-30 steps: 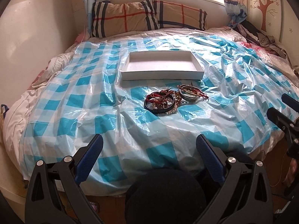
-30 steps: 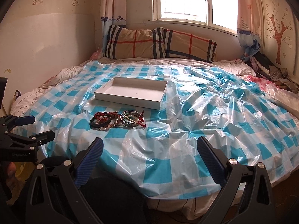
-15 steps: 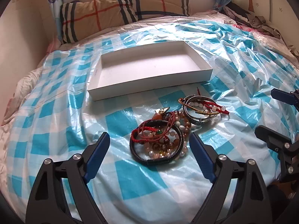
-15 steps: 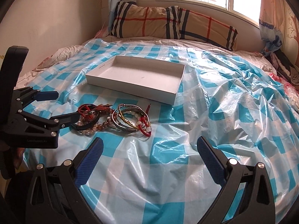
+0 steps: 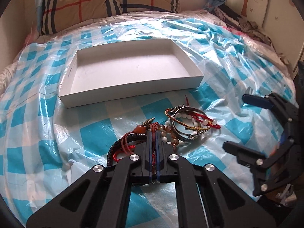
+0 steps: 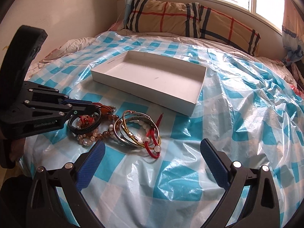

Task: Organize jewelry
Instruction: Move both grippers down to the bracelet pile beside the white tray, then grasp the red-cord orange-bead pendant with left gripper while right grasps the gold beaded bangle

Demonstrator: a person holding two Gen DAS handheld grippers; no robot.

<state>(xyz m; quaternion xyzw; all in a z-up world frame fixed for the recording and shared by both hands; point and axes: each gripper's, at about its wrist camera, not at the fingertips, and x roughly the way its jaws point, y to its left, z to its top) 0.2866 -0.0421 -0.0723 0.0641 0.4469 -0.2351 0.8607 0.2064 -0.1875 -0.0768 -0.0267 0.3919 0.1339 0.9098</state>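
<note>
White cardboard tray (image 5: 131,70) holds nothing yet, so all your sorting is still ahead. The bracelet pile (image 6: 114,129) lies on the checked plastic sheet (image 5: 38,114), just in front of the tray. Your left gripper (image 5: 153,133) has clamped onto the red cord strands at the pile's left edge; your right gripper (image 6: 150,152) is spread wide, the pile just beyond its left finger

1. "GenRobot.AI" stands in pale raised letters on the black side of the left gripper (image 6: 83,109), at nine o'clock in the right wrist view.
2. A small dark print runs along the white box's (image 6: 191,102) left rim, too small to read.
</note>
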